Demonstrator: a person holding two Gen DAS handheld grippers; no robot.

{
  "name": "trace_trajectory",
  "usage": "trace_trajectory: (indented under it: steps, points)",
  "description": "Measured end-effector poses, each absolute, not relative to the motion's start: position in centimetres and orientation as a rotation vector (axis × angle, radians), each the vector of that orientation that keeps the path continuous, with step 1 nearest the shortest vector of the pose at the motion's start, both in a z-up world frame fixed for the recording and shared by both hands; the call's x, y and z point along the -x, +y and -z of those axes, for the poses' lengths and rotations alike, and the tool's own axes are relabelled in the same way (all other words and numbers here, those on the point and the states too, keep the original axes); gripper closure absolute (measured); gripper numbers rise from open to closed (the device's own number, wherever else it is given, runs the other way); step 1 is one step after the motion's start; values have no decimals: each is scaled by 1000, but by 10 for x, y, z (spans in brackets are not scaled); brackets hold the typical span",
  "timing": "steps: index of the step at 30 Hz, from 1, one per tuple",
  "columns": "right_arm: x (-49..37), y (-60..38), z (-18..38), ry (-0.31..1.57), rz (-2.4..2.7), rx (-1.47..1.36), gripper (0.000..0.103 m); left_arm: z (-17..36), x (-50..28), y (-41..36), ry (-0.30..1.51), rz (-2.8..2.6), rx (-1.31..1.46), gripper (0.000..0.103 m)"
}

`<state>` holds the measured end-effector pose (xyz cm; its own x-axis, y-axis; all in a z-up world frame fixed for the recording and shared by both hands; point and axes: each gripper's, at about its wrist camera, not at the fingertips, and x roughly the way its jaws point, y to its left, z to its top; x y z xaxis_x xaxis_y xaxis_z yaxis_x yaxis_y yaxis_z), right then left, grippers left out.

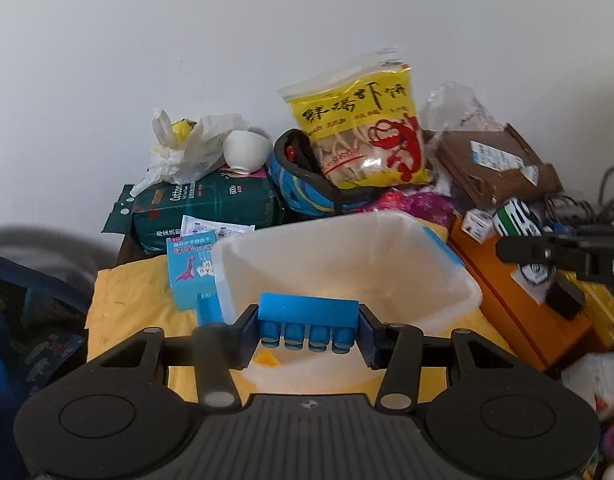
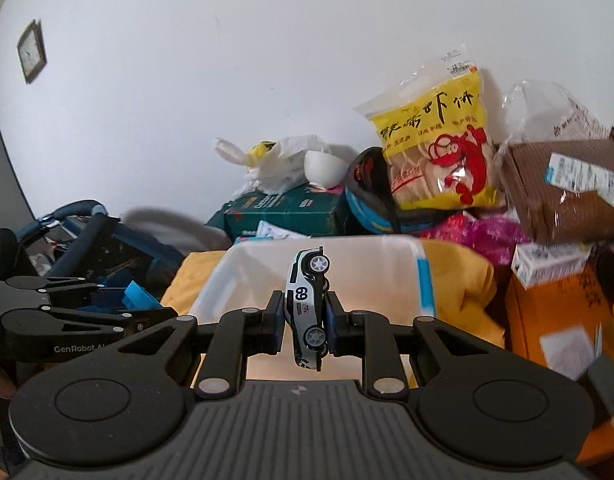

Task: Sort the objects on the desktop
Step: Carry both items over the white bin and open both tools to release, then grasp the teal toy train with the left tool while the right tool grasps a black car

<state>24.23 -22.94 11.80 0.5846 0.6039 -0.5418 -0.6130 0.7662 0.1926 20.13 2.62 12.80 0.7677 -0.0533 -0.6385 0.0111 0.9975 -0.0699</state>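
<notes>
Clamped between the left gripper's (image 1: pixel 307 326) fingers, a blue building block (image 1: pixel 308 314) hangs over the near rim of a white plastic bin (image 1: pixel 447 276), which looks empty inside. Above the same bin (image 2: pixel 391 264), the right gripper (image 2: pixel 305 322) pinches a white toy car (image 2: pixel 308 306), numbered 69, standing on end. Behind the bin leans a yellow snack bag (image 1: pixel 367 128).

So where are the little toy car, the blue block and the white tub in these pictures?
toy car (image 2: pixel 307 304): right wrist view, on its white side by the number 69.
blue block (image 1: pixel 307 310): left wrist view, on its broad face.
white tub (image 1: pixel 447 272): left wrist view, on its right wall.
</notes>
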Motion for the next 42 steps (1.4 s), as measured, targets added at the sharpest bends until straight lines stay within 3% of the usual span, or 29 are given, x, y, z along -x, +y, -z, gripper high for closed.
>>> trace_trajectory:
  steps: [18,19,20,22,24,28,35,42]
  points:
    - [-316,-183,-95,771,-651,105,80,-121,-285,30,785,-20,67,50]
    - [-318,-181,-93,775,-648,110,79,-119,-288,30,790,-33,62,46]
    - [-320,-179,-91,777,-639,118,77,-116,-291,31,802,-50,55,34]
    - [-322,-177,-87,773,-623,129,44,-111,-294,34,818,-105,47,26]
    - [-322,-177,-85,766,-624,140,45,-106,-293,39,824,-120,40,26]
    - [-311,-189,-86,751,-634,105,45,-103,-273,46,792,-92,42,26]
    - [-238,-224,-70,681,-689,118,44,-80,-169,41,658,23,-3,26]
    - [-162,-250,5,768,-687,228,44,-10,-89,28,795,50,8,26]
